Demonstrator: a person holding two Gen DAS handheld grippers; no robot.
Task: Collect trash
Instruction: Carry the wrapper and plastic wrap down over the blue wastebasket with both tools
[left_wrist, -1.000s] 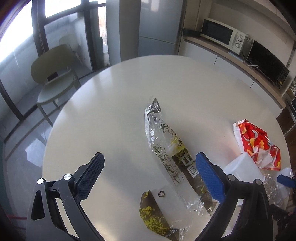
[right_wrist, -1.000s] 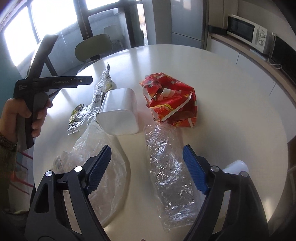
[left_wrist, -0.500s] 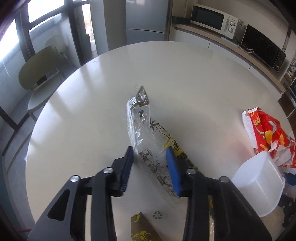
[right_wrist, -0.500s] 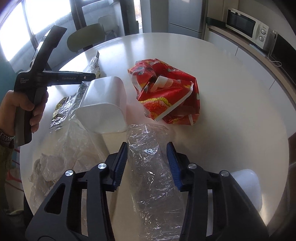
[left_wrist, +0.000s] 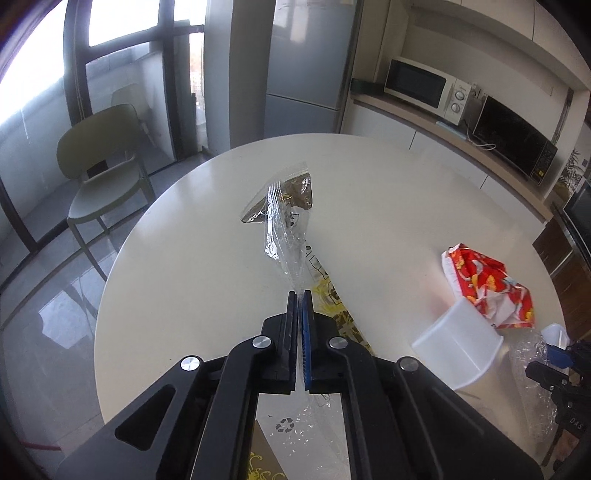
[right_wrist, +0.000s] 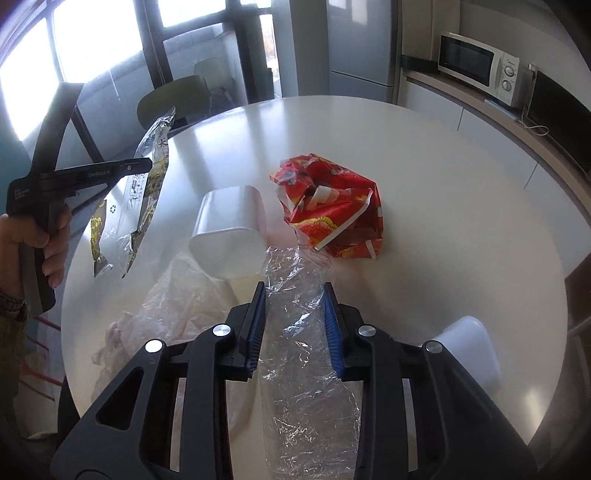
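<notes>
My left gripper (left_wrist: 300, 295) is shut on a long clear and silver snack wrapper (left_wrist: 286, 221) and holds it lifted above the round white table (left_wrist: 388, 206); the wrapper (right_wrist: 147, 162) hangs from that gripper (right_wrist: 147, 164) in the right wrist view. My right gripper (right_wrist: 294, 291) is closed around a crumpled clear plastic bag (right_wrist: 299, 321), which bulges between the pads and looks raised off the table. A red patterned wrapper (right_wrist: 332, 206) and a tipped white plastic cup (right_wrist: 231, 236) lie just beyond it.
A second white cup (right_wrist: 469, 347) lies at the table's right edge. A loose thin plastic bag (right_wrist: 166, 314) sits front left. A green chair (left_wrist: 99, 173) stands past the table's left. A counter with a microwave (left_wrist: 424, 90) runs along the right wall.
Both grippers closed from wide open. The left one pinched the snack wrapper and lifted it off the table. The right one closed around the clear plastic bag and rose.
</notes>
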